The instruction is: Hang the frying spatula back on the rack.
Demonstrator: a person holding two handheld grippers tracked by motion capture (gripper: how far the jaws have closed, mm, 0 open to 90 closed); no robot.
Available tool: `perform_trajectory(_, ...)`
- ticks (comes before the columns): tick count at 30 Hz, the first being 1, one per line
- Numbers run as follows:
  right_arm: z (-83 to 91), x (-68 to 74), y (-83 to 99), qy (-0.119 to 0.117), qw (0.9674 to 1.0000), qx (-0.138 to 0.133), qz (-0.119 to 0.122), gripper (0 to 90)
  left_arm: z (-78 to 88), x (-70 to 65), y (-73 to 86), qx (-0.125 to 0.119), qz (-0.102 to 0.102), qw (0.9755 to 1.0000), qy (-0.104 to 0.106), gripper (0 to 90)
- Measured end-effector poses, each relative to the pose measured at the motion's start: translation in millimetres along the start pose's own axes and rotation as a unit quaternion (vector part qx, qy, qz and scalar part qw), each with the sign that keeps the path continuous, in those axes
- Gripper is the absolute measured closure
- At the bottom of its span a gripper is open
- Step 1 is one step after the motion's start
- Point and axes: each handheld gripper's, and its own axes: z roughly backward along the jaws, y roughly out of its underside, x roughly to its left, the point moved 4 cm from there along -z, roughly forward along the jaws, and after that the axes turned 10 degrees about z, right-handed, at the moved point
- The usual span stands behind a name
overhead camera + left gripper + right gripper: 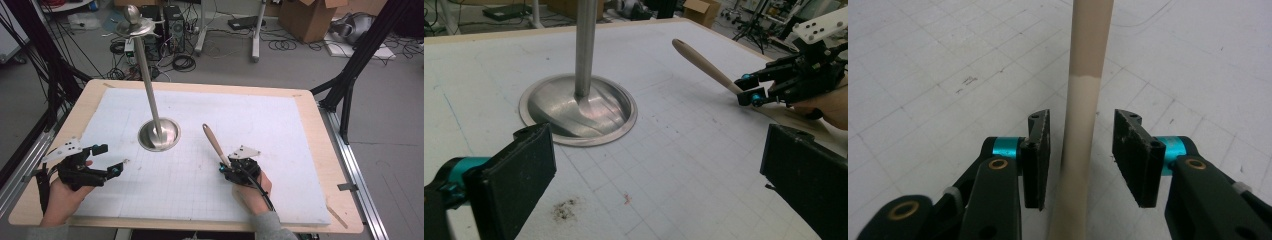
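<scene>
Both fingers [1130, 155] stand clear of the wooden handle [1083, 120].

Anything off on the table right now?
Small dark smudge of debris on the white mat, near the left gripper. Otherwise tidy: steel stand upright, wooden handle between the right gripper's open jaws, ungripped.

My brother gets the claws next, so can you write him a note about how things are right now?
Left claw: open, empty, at the left side of the mat, near the stand.
Right claw: open, one jaw on each side of the handle, with gaps, so not gripping.
The handle slants up toward the stand and is apart from it.
Done: the right claw is lined up on the handle.
Left: probably shut the right claw on it, then lift.
</scene>
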Motion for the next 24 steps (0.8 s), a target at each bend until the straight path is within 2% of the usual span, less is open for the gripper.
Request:
perform_trajectory(8,-1.8,-0.5,0.2,-0.002,1.0000,0.008,0.001,61.8,-0.1,0.0,0.3,0.000,0.001,1.0000,0.000,1.8)
perform_trajectory(15,-2.6,0.1,0.2,-0.002,0.9999,0.014,0.001,67.3,-0.2,1.4,1.3,0.002,0.001,1.0000,-0.001,1.8)
perform_trajectory(24,-3.8,-0.5,0.5,-0.021,0.9996,0.018,0.000,74.1,-0.2,1.5,1.5,0.002,0.001,1.0000,-0.001,1.9)
